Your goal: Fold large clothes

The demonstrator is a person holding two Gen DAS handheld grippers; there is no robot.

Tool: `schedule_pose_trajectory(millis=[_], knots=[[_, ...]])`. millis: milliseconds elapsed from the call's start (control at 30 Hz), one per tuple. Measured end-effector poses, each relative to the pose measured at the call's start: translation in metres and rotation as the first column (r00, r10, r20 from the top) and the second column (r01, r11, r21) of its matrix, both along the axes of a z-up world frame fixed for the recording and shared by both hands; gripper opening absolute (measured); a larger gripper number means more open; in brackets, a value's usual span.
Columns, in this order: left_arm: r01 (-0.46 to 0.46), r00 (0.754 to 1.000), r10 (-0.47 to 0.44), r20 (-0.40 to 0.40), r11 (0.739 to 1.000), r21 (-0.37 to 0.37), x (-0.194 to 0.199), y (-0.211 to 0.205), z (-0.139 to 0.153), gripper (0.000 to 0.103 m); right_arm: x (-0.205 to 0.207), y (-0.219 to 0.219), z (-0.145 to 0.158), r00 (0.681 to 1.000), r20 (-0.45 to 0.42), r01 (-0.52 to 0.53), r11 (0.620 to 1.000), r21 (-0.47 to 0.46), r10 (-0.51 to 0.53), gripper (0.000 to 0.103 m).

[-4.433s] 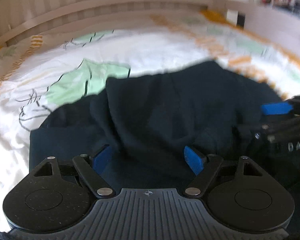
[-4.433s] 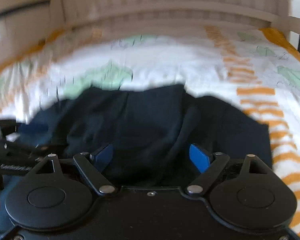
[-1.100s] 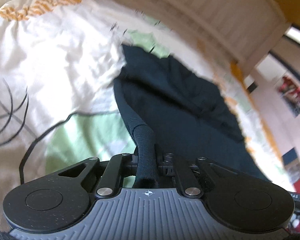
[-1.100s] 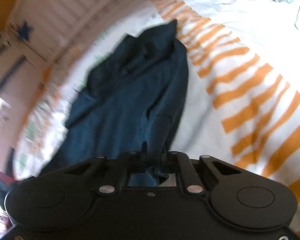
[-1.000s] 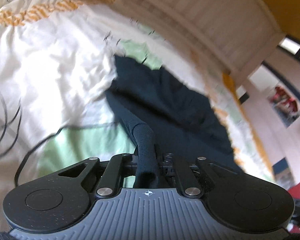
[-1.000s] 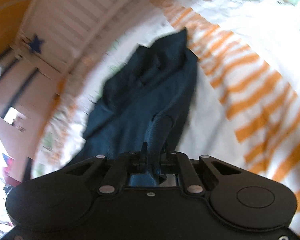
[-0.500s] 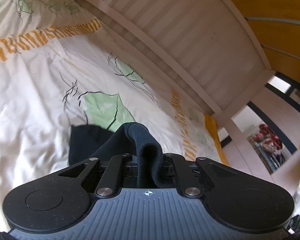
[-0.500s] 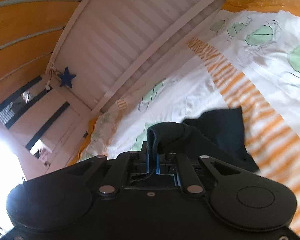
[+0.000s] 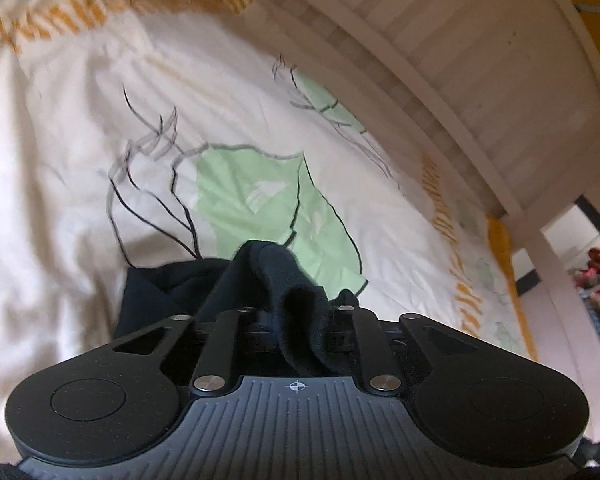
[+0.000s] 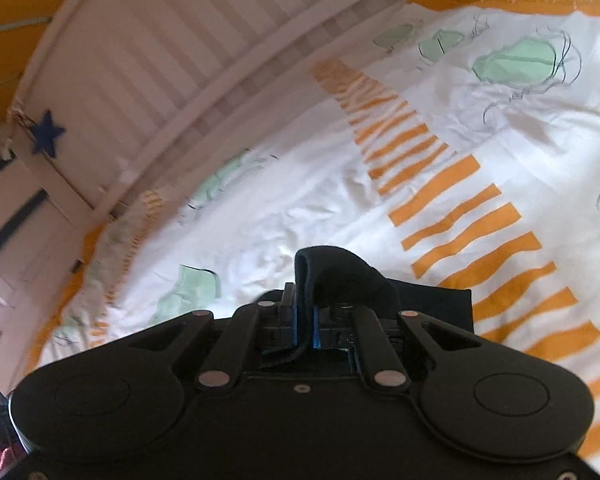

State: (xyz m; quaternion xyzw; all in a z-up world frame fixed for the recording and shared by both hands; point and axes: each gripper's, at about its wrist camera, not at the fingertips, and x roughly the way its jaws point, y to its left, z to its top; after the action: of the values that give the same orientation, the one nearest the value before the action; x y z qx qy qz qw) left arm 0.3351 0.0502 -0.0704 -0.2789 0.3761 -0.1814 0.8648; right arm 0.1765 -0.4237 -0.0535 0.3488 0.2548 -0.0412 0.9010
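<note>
The dark navy knitted garment (image 9: 276,280) sits bunched between the jaws of both tongs: the left gripper (image 9: 300,320) has a thick ribbed fold in its jaws, which are opening, and the right gripper (image 10: 304,320) clamps a hem edge between its blue pads (image 10: 295,322). Beyond each gripper the cloth drops onto a white quilted bedspread (image 9: 80,140) printed with green leaves and orange stripes. A white slatted wooden bed rail (image 10: 180,80) with a blue star (image 10: 47,133) borders it.

Open bed cover (image 9: 80,168) extends ahead and to both sides; a white slatted bed rail (image 10: 148,80) bounds the far edge. Near ground, under the dark garment (image 9: 168,288), is apparently blocked.
</note>
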Motion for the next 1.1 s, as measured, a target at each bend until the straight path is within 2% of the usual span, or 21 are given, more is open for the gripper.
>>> schedule_pose_trajectory(millis=[67,100,133,167,200,233,267,367,433,567,667,767,867,967,1033,1100], knots=[[0.013,0.999,-0.015,-0.038,0.999,-0.044,0.008,0.002,-0.01,0.034,0.01,-0.004,-0.011,1.0,-0.026,0.006,1.0,0.006,-0.006,0.021],[0.022,0.999,-0.025,-0.047,0.998,-0.063,0.011,0.004,-0.013,0.051,0.014,-0.006,-0.015,1.0,-0.03,0.007,1.0,0.005,-0.006,0.024],[0.028,0.999,-0.031,-0.045,0.997,-0.075,0.013,0.005,-0.014,0.082,0.015,-0.007,-0.018,1.0,-0.027,0.001,1.0,0.005,0.0,0.034],[0.018,1.0,-0.02,-0.022,0.997,-0.071,0.012,0.006,-0.011,0.093,0.016,-0.008,-0.019,1.0,-0.024,-0.001,1.0,0.002,0.001,0.044],[0.002,1.0,-0.001,0.02,0.998,-0.056,0.008,0.008,-0.005,0.102,0.015,-0.009,-0.018,1.0,-0.017,0.009,1.0,-0.009,-0.009,0.065],[-0.012,0.998,0.014,0.06,0.999,-0.039,0.004,0.01,0.002,0.102,0.011,-0.009,-0.015,1.0,0.002,0.023,0.999,-0.027,-0.023,0.082],[-0.021,0.996,0.023,0.088,1.0,-0.023,-0.001,0.012,0.008,0.102,0.008,-0.01,-0.012,0.999,0.024,0.032,0.999,-0.043,-0.031,0.09],[-0.01,0.99,0.002,0.144,0.999,0.051,-0.015,0.01,0.03,0.102,-0.001,-0.008,0.0,0.998,0.045,0.036,0.994,-0.099,-0.032,0.09],[0.022,0.985,-0.045,0.164,0.99,0.138,-0.026,0.0,0.04,0.102,-0.008,0.003,0.01,0.999,0.049,0.011,0.987,-0.157,-0.004,0.09],[0.116,0.968,-0.18,0.173,0.938,0.325,-0.053,-0.037,0.044,0.102,-0.015,0.044,0.019,0.996,0.013,-0.078,0.949,-0.304,0.086,0.09],[0.179,0.95,-0.269,0.161,0.886,0.427,-0.067,-0.064,0.032,0.103,-0.016,0.08,0.017,0.986,-0.023,-0.163,0.903,-0.397,0.168,0.09],[0.227,0.936,-0.329,0.122,0.833,0.505,-0.069,-0.085,0.013,0.102,-0.009,0.111,0.009,0.969,-0.087,-0.245,0.841,-0.482,0.233,0.09],[0.23,0.95,-0.306,0.053,0.809,0.541,-0.053,-0.091,-0.007,0.102,0.008,0.126,-0.002,0.956,-0.157,-0.292,0.798,-0.526,0.246,0.09],[0.204,0.963,-0.266,0.039,0.816,0.541,-0.035,-0.086,-0.017,0.103,0.029,0.125,-0.011,0.954,-0.216,-0.295,0.781,-0.551,0.208,0.09],[0.19,0.969,-0.245,0.03,0.818,0.543,-0.022,-0.08,-0.017,0.103,0.043,0.115,-0.016,0.955,-0.248,-0.277,0.792,-0.544,0.164,0.09],[0.189,0.973,-0.231,0.011,0.819,0.542,-0.011,-0.076,-0.017,0.103,0.057,0.1,-0.019,0.955,-0.268,-0.251,0.822,-0.512,0.125,0.093]])
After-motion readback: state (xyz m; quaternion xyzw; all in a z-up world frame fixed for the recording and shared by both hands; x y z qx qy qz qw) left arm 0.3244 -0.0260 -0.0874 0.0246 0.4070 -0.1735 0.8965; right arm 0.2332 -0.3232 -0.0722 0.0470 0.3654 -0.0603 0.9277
